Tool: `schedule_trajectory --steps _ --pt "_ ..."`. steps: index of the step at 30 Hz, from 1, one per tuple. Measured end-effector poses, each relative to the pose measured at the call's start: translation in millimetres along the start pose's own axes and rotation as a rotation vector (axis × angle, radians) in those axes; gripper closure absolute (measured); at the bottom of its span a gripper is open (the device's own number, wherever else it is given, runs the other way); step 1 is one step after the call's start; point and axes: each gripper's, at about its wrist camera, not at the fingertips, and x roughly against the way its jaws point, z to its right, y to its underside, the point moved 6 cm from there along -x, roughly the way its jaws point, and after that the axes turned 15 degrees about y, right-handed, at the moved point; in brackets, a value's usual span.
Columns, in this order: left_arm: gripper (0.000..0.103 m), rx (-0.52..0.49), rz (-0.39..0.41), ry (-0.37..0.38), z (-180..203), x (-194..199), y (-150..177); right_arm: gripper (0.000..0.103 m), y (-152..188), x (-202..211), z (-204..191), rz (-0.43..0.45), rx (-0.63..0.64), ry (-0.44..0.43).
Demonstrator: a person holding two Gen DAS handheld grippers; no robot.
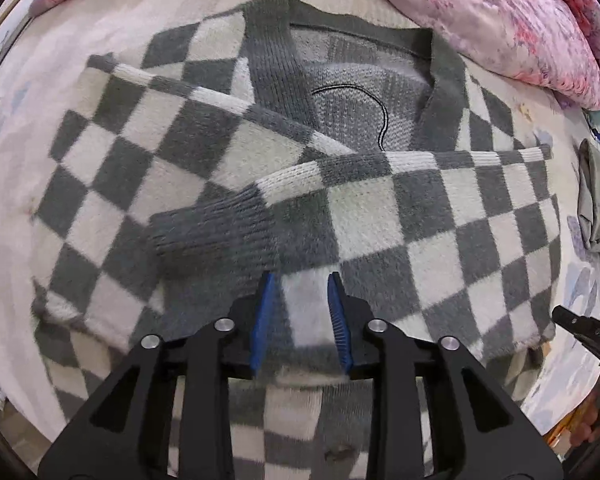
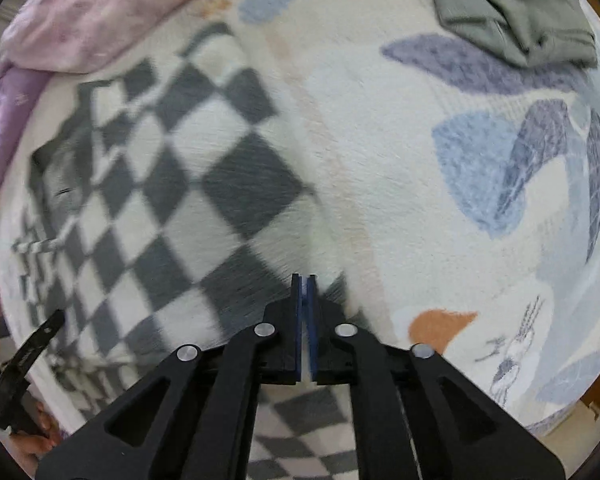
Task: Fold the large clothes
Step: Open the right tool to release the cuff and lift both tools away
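Two grippers were over the bed, both pointing down at a grey-and-white checkered knit cardigan (image 1: 228,152) lying flat on the bed sheet (image 2: 380,160), which was cream with blue and purple shapes. Cardigan was face up, V-neck toward the far side near a pink floral quilt (image 1: 500,20); both sleeves were folded in across the chest, left one diagonal, right one on top and roughly level, its ribbed grey cuff (image 1: 216,232) sitting just ahead of the left gripper (image 1: 300,284). Left gripper's blue-padded fingers (image 1: 265,312) stood apart with a white check of the knit visible in the gap; no fabric visibly pinched, and I could not tell if the tips touched the knit. Right gripper (image 2: 304,280) sat at the cardigan's right edge, right over the hem, fingers together apart from a thin slit, with nothing seen between them. Right wrist view was motion-blurred over the cardigan. A crumpled grey-green garment (image 2: 512,12) lay on the sheet well apart from the cardigan, off to its right. Each wrist view caught the other gripper at the frame edge, with part of a hand (image 2: 40,436) visible on the handle.
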Motion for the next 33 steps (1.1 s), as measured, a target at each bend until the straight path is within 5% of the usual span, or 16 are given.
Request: schedule_trajectory --steps 5,7,9,12,13,25,33 --pt "0.073 0.045 0.014 0.031 6 34 17 0.097 11 52 0 0.043 0.011 -0.076" --pt "0.063 0.037 0.027 0.021 8 49 21 0.091 17 75 -10 0.058 0.034 -0.085" --pt "0.059 0.023 0.038 0.001 9 69 29 0.075 30 97 -9 0.077 0.06 -0.069" --pt "0.047 0.02 0.059 0.004 12 97 39 0.028 55 131 -22 0.155 0.106 -0.044" --pt "0.042 0.017 0.065 0.002 14 103 40 0.02 56 137 -40 0.18 0.113 -0.028" --pt "0.021 -0.023 0.062 -0.004 -10 182 57 0.009 94 196 -74 0.232 0.123 0.05" --pt "0.02 0.006 0.045 -0.013 -45 197 50 0.009 101 194 -88 0.167 0.063 -0.035"
